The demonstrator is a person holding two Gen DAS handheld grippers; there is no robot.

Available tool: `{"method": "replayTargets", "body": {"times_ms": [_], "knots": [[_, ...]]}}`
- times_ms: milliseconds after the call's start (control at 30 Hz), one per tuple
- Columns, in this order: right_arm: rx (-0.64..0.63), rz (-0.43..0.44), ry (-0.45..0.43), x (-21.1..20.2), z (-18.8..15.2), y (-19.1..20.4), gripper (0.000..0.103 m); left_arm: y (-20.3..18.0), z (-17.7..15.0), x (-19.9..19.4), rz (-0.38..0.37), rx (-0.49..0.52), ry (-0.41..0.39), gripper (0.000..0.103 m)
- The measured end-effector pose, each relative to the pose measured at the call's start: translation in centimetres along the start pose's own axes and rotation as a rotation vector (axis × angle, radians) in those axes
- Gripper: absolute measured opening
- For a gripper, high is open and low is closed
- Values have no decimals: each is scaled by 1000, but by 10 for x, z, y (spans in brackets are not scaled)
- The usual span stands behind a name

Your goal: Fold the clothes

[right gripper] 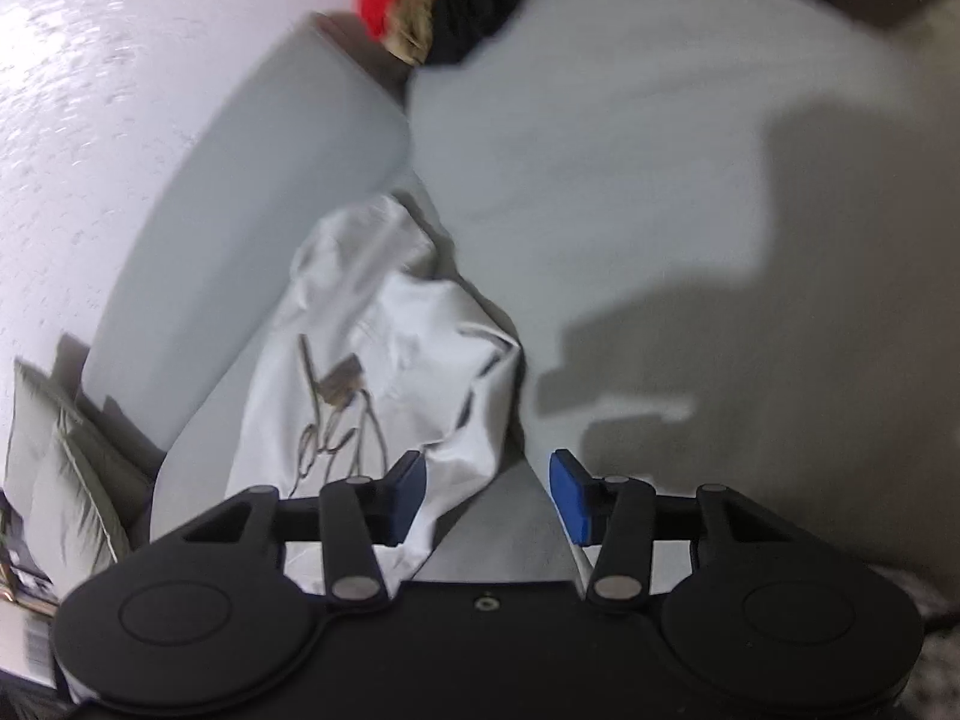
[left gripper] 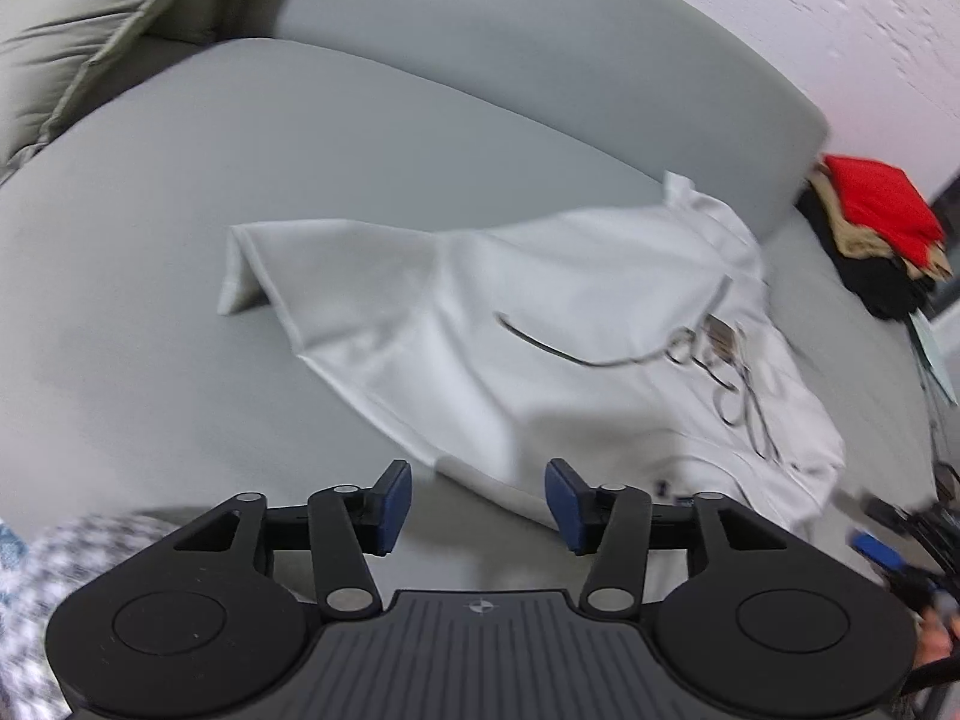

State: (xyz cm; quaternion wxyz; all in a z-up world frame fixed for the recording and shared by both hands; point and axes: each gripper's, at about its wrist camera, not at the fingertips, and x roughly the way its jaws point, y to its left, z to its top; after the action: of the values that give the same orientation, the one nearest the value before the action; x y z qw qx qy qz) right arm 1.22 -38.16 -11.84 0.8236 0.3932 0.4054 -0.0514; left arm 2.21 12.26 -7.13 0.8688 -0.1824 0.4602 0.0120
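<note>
Surface: grey sofa seat [left gripper: 150, 300], smooth fabric, fills most of both wrist views. Grey backrest cushion [left gripper: 540, 72] runs along its far edge; behind that a white textured wall [left gripper: 810, 12]. Both views blurred.

Olive-grey pillows [left gripper: 78, 48] sit at the far left corner of the seat in the left wrist view; the same pillows [right gripper: 66, 480] show at the lower left of the right wrist view.

Task item: white garment [left gripper: 570, 348] with dark script print, lying partly spread on the seat, one flap raised and folded at its left end, bunched toward the backrest on the right. In the right wrist view the garment [right gripper: 384, 384] lies crumpled against the backrest base.

Pile of red, tan and black clothes [left gripper: 876, 234] at the seat's far right end, apart from the white garment.

Open room: bare seat left of the garment in the left view; broad bare seat right of it in the right view, crossed by a dark shadow [right gripper: 750, 300].

Left gripper [left gripper: 478, 504]: fingers spread, nothing pinched, garment hem just ahead and between them. Right gripper [right gripper: 489, 495]: fingers spread, garment edge touching or overlapping the left pad, not clamped.
</note>
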Motion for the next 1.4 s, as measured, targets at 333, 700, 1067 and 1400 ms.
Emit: {"method": "replayTargets", "body": {"times_ms": [333,700,1067,1400], "knots": [[-28,-72,-19,63,18,8,15,-10,-7,-4,44,63,-19,60],[154,-37,-60,12,2,-22,27,10,-19,-2,16,11,6,60],[-211,40,26,16,-28,49,30,-55,5,29,-14,236,-66,49],[-513,-179,298,-6,-74,56,34,-79,-63,5,-116,619,232,43]]}}
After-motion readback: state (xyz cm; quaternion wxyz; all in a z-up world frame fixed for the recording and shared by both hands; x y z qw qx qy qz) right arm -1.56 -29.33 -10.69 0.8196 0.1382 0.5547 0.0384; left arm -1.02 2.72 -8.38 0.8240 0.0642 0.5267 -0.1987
